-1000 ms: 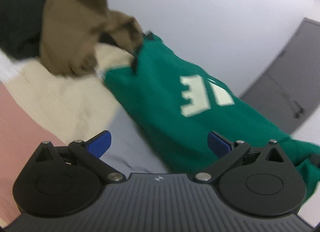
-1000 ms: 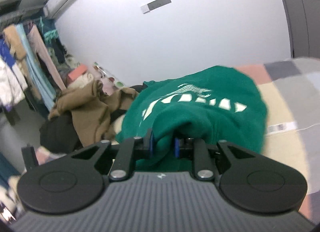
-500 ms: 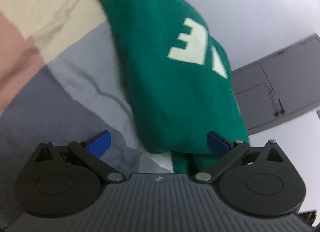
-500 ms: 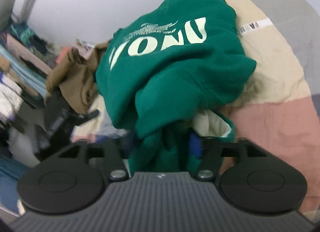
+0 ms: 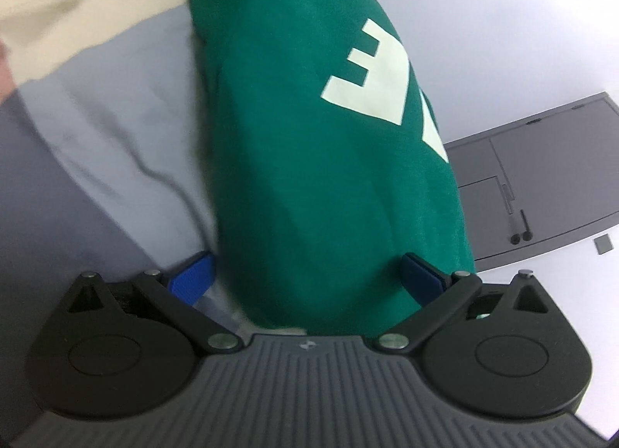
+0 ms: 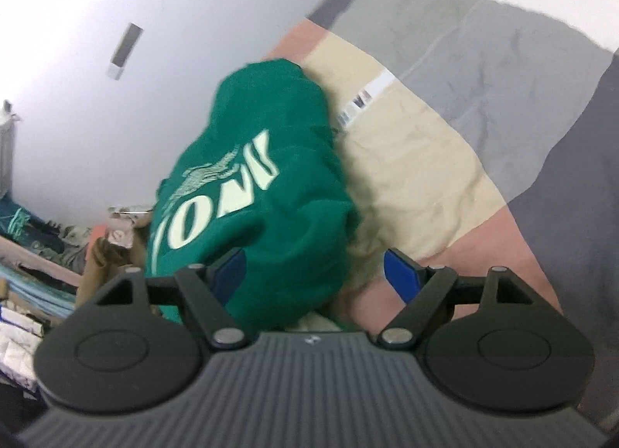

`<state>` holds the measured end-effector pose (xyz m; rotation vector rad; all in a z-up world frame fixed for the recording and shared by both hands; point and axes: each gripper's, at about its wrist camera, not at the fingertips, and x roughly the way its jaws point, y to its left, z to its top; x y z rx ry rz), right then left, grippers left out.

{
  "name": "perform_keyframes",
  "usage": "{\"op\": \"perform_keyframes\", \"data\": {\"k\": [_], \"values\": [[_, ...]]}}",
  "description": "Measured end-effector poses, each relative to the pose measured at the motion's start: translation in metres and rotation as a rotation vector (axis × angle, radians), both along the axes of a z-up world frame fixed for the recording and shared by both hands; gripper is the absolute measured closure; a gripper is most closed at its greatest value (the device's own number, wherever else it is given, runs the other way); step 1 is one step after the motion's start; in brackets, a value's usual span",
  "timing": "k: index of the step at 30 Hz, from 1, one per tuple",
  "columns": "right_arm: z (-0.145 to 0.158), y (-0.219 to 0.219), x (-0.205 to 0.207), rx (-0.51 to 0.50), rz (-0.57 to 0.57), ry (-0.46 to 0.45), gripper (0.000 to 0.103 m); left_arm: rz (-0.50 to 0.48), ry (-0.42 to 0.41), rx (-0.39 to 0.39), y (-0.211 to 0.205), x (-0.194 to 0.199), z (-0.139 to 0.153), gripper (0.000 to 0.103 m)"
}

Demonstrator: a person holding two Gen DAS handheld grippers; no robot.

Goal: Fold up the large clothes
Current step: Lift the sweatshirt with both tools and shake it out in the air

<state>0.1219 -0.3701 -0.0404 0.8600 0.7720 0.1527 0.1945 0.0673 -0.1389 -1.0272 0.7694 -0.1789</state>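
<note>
A green sweatshirt with pale block letters lies bunched on the patchwork bedspread. Its near end runs between the blue pads of my left gripper, which stands open around the cloth. In the right wrist view the same sweatshirt is heaped in front of my right gripper. That gripper's jaws are opening. A fold of green cloth sits between them against the left pad, and the right pad is clear of it.
The bedspread has beige, pink and grey panels. A grey door stands in the white wall behind the sweatshirt. A brown garment and a heap of other clothes lie beyond the bed's left side.
My right gripper was shut on the green cloth and has opened off it. Both grippers have sunk toward the bed and rolled. The sweatshirt has dropped from a held-up spread into a heap.
</note>
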Motion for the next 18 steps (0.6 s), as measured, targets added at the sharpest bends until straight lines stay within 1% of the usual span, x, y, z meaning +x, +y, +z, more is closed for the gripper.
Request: {"op": "perform_keyframes", "data": {"k": [2,3,4,5,6,7,8,9,10,11,12,13,15,16,18], "values": [[-0.009,0.004,0.019,0.05,0.027,0.04,0.022,-0.009,-0.011,-0.007,-0.008,0.006,-0.003,0.01],[-0.012,0.006,0.027,0.073,0.039,0.046,0.022,-0.017,-0.016,-0.01,-0.01,0.008,-0.003,0.015],[-0.014,0.011,0.038,0.089,0.056,0.046,0.022,-0.02,-0.02,-0.011,-0.013,0.011,-0.004,0.018],[-0.014,0.016,0.046,0.084,0.066,0.042,0.022,-0.023,-0.019,-0.013,-0.009,0.015,-0.004,0.025],[-0.016,0.02,0.053,0.066,0.064,0.041,0.022,-0.028,-0.018,-0.013,-0.007,0.017,-0.004,0.037],[-0.017,0.025,0.056,0.048,0.066,0.041,0.022,-0.035,-0.019,-0.008,-0.007,0.018,-0.003,0.044],[-0.018,0.029,0.06,0.041,0.077,0.037,0.022,-0.035,-0.023,0.004,-0.008,0.019,-0.001,0.06],[-0.022,0.032,0.065,0.057,0.093,0.036,0.027,-0.029,-0.036,0.01,-0.005,0.018,0.0,0.072],[-0.024,0.031,0.068,0.079,0.107,0.031,0.035,-0.021,-0.061,0.009,-0.005,0.017,0.004,0.077],[-0.024,0.034,0.072,0.097,0.128,0.022,0.06,-0.016,-0.087,0.013,-0.003,0.014,0.01,0.08],[-0.021,0.035,0.073,0.094,0.147,0.001,0.082,-0.011,-0.114,0.019,-0.004,0.012,0.016,0.083],[-0.015,0.038,0.073,0.081,0.159,-0.025,0.085,-0.006,-0.144,0.021,-0.003,0.008,0.023,0.084],[0.003,0.044,0.064,0.033,0.185,-0.123,0.09,0.011,-0.221,0.004,0.002,0.0,0.037,0.086],[0.012,0.045,0.059,0.019,0.2,-0.183,0.09,0.022,-0.263,-0.008,0.004,-0.003,0.045,0.086],[0.029,0.043,0.045,0.037,0.219,-0.304,0.091,0.038,-0.324,-0.036,0.014,-0.016,0.062,0.087]]}}
